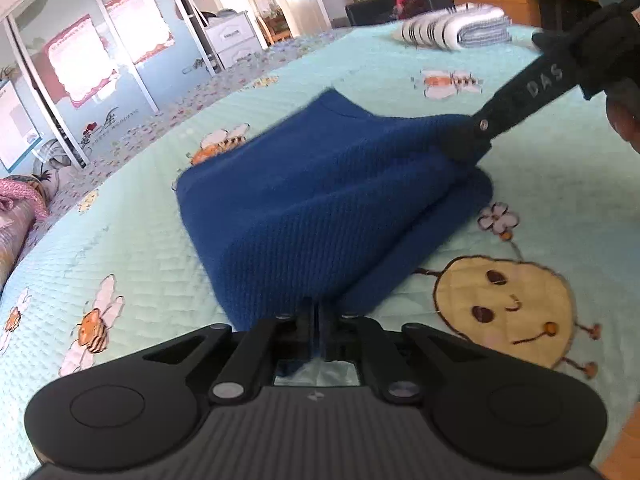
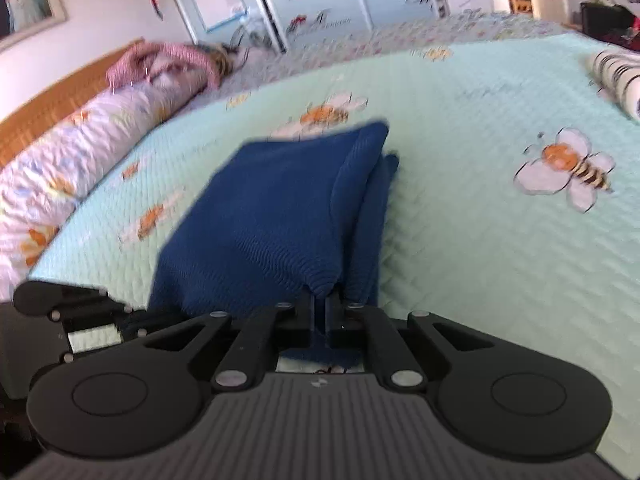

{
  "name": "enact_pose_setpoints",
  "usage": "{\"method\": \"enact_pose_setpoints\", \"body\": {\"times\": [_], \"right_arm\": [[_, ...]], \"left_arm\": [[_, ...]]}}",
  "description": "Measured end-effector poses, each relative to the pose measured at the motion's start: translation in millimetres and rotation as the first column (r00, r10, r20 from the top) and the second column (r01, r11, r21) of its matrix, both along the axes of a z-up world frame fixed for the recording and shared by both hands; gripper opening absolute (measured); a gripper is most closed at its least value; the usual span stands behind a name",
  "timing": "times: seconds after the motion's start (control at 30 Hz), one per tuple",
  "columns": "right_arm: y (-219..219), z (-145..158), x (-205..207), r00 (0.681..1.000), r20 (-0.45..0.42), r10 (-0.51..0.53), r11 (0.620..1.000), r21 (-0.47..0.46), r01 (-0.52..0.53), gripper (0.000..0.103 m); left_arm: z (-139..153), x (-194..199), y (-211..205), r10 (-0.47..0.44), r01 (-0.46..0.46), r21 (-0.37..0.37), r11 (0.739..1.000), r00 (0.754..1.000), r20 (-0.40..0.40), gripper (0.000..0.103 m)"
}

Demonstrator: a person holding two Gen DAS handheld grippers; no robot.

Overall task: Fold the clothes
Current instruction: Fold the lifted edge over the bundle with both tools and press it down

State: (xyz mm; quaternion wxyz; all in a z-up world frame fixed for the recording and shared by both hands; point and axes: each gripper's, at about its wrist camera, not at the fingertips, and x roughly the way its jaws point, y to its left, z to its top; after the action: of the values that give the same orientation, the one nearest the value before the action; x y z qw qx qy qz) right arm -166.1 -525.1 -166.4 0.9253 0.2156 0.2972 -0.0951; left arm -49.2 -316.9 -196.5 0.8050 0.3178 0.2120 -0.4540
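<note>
Left wrist view shows the dark blue waffle-knit garment (image 1: 320,200) lying partly folded near the middle of the pale green quilted bedspread printed with bees and flowers (image 1: 520,140). The left gripper (image 1: 316,316) has its two black fingers pressed together on the garment's near corner, with blue cloth pinched in the thin slit between them. The right gripper (image 1: 468,144) reaches in from the upper right and is clamped on the garment's far right corner, pulling it into a small raised peak. Holding two corners of the same edge likely keeps that edge taut, so the top layer can be carried over as one flat panel instead of bunching.

In the right wrist view, the right gripper's fingers are likewise closed on a fold of blue fabric, and the cloth rises from the bedspread in a tent shape, with lower layers still flat beneath it. The lift seems meant to separate the top layer from those below.

A folded black-and-white striped cloth (image 1: 452,28) sits well apart from the blue garment, toward the bedspread's far edge, probably set aside as finished work.
</note>
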Motion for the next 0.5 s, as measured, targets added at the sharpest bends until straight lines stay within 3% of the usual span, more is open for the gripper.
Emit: {"method": "enact_pose_setpoints", "body": {"times": [0.1,0.2,0.27,0.33,0.37,0.43,0.5], "right_arm": [[3.9,8.9,-12.4,1.000,0.019,0.017,1.000,0.006,-0.017,0.005],[2.8,-14.5,-6.1,0.999,-0.048,0.019,1.000,0.017,-0.019,0.005],[-2.1,-24.3,-6.2,0.998,-0.056,-0.003,0.997,0.072,0.007,0.008],[-7.6,-26.2,-10.5,0.999,-0.035,-0.036,0.989,0.144,0.041,0.020],[-6.3,-18.7,-15.5,0.999,-0.007,-0.050,0.988,0.145,0.050,0.034],[2.3,1.4,-27.4,0.994,0.052,-0.093,0.992,0.088,0.088,0.056],[13.9,19.9,-33.9,0.987,0.117,-0.108,0.994,0.041,0.104,0.061]], "left_arm": [[8.6,-8.5,10.0,-0.008,0.008,-0.018,1.000,1.000,-0.007,0.000],[2.4,-6.7,6.8,0.001,-0.001,-0.010,1.000,1.000,-0.024,0.000],[6.0,-6.5,6.9,0.002,-0.003,-0.024,1.000,0.999,-0.040,0.000],[17.0,-9.2,10.9,-0.020,0.018,-0.060,0.998,0.999,-0.034,0.000],[21.6,-8.7,12.1,-0.020,0.018,-0.075,0.997,0.999,-0.027,0.000],[29.0,-3.9,12.9,-0.006,0.003,-0.102,0.995,1.000,-0.022,0.000],[32.0,6.4,12.0,0.020,-0.028,-0.133,0.991,0.998,-0.060,0.000]]}}
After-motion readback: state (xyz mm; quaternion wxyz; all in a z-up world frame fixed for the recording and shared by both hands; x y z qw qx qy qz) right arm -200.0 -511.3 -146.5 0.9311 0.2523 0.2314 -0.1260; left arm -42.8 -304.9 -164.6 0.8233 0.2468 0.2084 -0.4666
